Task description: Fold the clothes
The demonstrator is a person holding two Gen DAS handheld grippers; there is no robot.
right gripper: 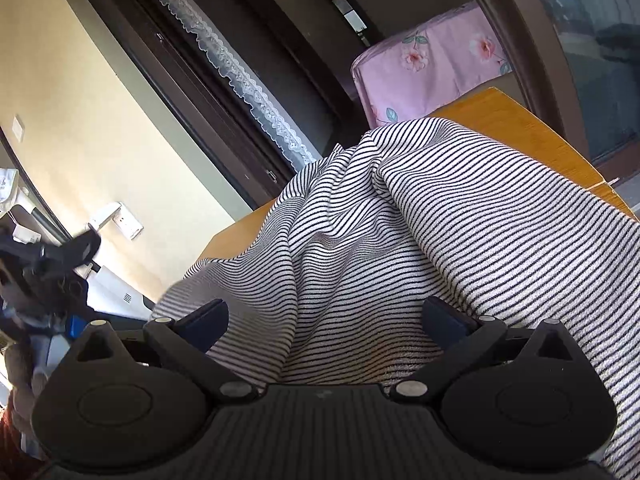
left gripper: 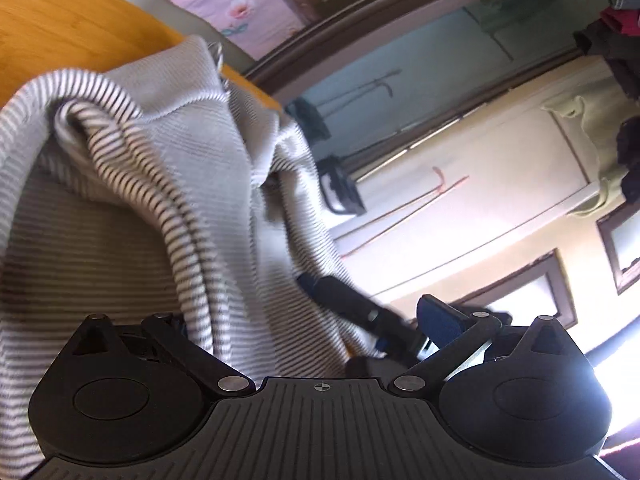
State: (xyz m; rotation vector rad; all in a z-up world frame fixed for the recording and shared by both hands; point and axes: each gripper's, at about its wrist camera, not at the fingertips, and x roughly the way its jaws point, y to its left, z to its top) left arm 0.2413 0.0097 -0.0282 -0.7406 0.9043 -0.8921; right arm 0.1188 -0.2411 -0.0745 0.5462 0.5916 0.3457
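We're looking along the left gripper (left gripper: 308, 320), and the striped shirt (left gripper: 168, 184) fills most of the left wrist view, bunched and blurred, draped over the near edge of the wooden table (left gripper: 60, 28). Its left finger is buried under the cloth, so we see only the right finger (left gripper: 440, 316), standing clear of the fabric. The jaws are spread wide, and we can't tell whether any cloth is caught against the hidden finger. Just past the cloth a dark shape (left gripper: 360, 308) pokes out, too smeared for us to name.

Over to the right gripper (right gripper: 326, 316): both blue fingers show, the left (right gripper: 208, 316) and the right (right gripper: 444, 320), set well apart with the shirt (right gripper: 400, 240) mounded between and beyond them. The fabric spills right down onto the gripper body, so the cloth's lower edge is hidden from us. The jaws stand wide and are not pinching it. The table (right gripper: 520, 128) peeks out behind the heap and at its left. A pink flowered cover (right gripper: 432, 68) sits beyond the table's far edge. At far left a dark blurred object (right gripper: 52, 256) cuts in, hard to make out.
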